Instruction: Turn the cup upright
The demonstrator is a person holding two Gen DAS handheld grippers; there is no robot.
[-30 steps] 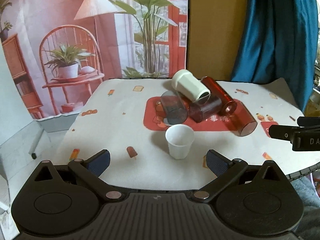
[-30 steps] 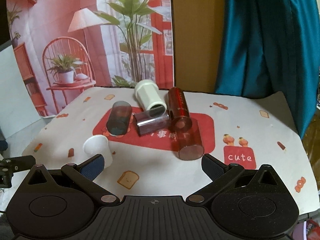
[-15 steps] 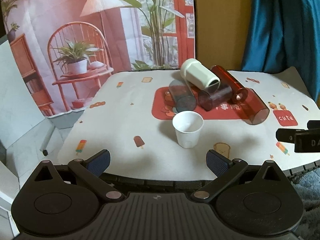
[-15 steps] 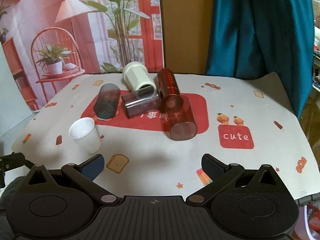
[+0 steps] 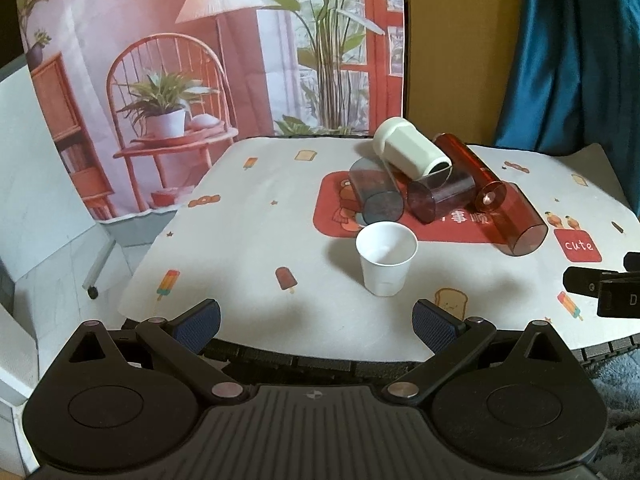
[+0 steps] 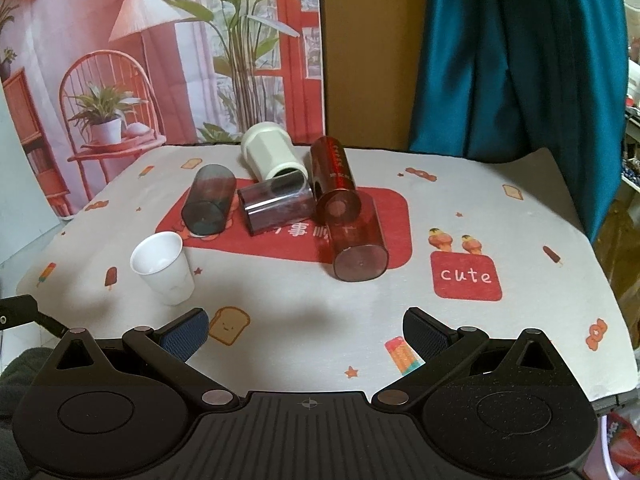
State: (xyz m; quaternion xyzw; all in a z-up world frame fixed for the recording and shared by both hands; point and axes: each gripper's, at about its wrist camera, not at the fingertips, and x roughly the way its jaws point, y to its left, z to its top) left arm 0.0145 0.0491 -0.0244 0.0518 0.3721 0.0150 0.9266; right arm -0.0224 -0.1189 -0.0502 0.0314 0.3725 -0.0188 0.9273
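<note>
A small white paper cup [image 5: 385,258] stands upright on the table, mouth up; it also shows in the right wrist view [image 6: 162,267]. Behind it lie several cups on their sides in a pile: a grey tumbler [image 5: 375,196], a cream cup [image 5: 412,152], a purple-tinted cup [image 5: 442,196], a dark red tube [image 5: 472,176] and a red tumbler [image 5: 516,220]. My left gripper [image 5: 316,320] is open and empty, near the table's front edge, short of the white cup. My right gripper [image 6: 306,330] is open and empty above the near table.
The table [image 6: 280,320] has a white printed cloth with a red mat [image 6: 384,208] in the middle. A printed backdrop [image 5: 160,60] and a teal curtain [image 6: 520,60] stand behind. The right gripper's body [image 5: 604,288] shows at the left view's right edge.
Both grippers have drawn back toward the table's near edge and risen a little. The cups have not moved.
</note>
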